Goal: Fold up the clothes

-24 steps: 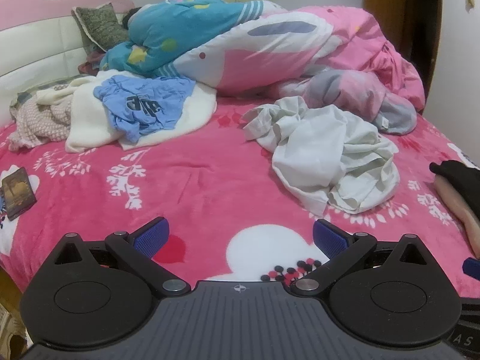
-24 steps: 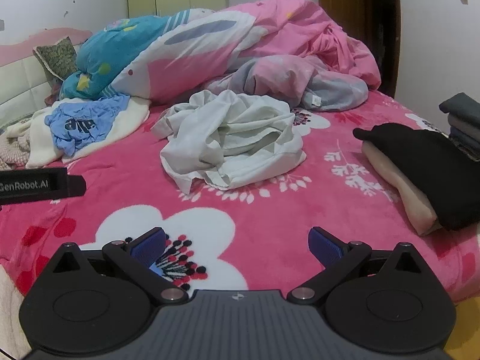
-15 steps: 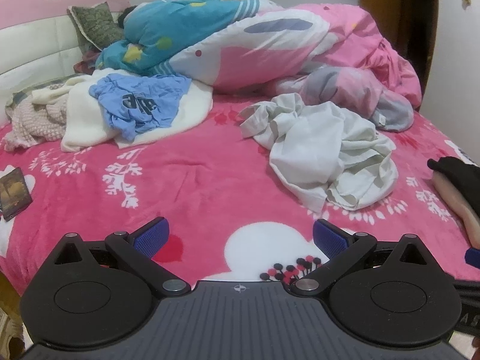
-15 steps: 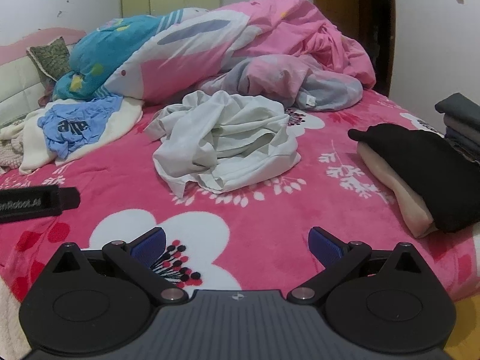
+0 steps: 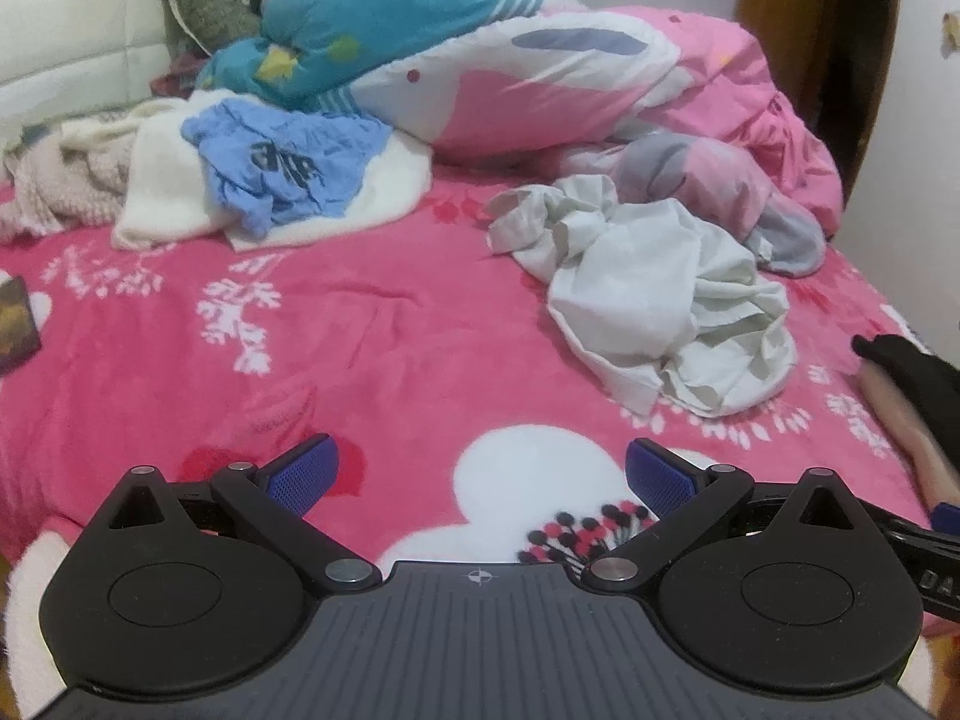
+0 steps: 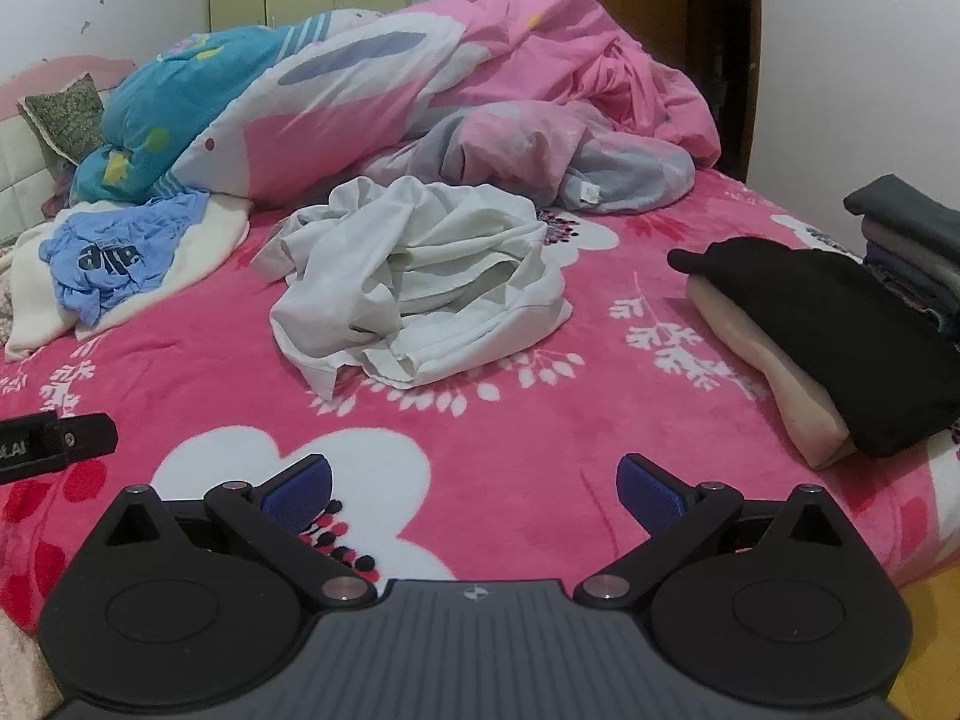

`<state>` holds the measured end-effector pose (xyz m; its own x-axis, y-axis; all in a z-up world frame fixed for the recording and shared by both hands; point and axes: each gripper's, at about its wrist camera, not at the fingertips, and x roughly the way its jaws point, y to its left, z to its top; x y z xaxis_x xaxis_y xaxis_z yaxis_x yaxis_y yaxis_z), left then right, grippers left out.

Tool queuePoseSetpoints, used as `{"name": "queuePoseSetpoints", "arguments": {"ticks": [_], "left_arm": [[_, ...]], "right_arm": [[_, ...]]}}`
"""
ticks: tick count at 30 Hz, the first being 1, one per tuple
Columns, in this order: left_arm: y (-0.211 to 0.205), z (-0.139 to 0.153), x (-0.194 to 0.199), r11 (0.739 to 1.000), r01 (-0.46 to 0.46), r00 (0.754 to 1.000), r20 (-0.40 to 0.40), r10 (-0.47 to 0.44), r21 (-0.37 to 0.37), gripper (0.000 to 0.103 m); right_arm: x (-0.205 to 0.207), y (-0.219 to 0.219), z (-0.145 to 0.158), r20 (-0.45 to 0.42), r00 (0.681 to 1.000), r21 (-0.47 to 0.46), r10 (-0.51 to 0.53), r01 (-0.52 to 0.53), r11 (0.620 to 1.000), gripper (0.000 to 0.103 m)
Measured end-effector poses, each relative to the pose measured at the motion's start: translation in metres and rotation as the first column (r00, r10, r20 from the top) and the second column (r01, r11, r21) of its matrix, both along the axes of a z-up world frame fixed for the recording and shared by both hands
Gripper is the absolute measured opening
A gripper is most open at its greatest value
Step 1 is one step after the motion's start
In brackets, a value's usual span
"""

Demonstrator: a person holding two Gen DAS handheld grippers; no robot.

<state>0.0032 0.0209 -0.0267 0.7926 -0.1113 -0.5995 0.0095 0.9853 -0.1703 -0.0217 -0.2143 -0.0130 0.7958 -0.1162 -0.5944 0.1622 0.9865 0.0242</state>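
while we are hovering the left gripper and right gripper over the pink floral bed's near edge, jaws spread wide and empty, the crumpled white cotton shirt is lying mid-bed, awaiting pickup; folded black and beige garments are sitting at the right edge, likely finished.

pink floral blanket, white garment, blue printed shirt

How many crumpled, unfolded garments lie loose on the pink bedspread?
3, maybe more hidden: a white shirt mid-bed, a blue printed T-shirt on a cream fleece at left. The knit heap beyond is unclear.
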Motion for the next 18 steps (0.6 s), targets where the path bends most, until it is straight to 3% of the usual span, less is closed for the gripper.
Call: {"name": "queuePoseSetpoints", "arguments": {"ticks": [18], "left_arm": [[-0.0008, 0.0046, -0.0016, 0.998, -0.024, 1.0, -0.019, 0.025, 0.06, 0.103]], "right_arm": [[0.0033, 0.0082, 0.0043, -0.013, 1.0, -0.021, -0.006, 0.006, 1.0, 0.103]]}}
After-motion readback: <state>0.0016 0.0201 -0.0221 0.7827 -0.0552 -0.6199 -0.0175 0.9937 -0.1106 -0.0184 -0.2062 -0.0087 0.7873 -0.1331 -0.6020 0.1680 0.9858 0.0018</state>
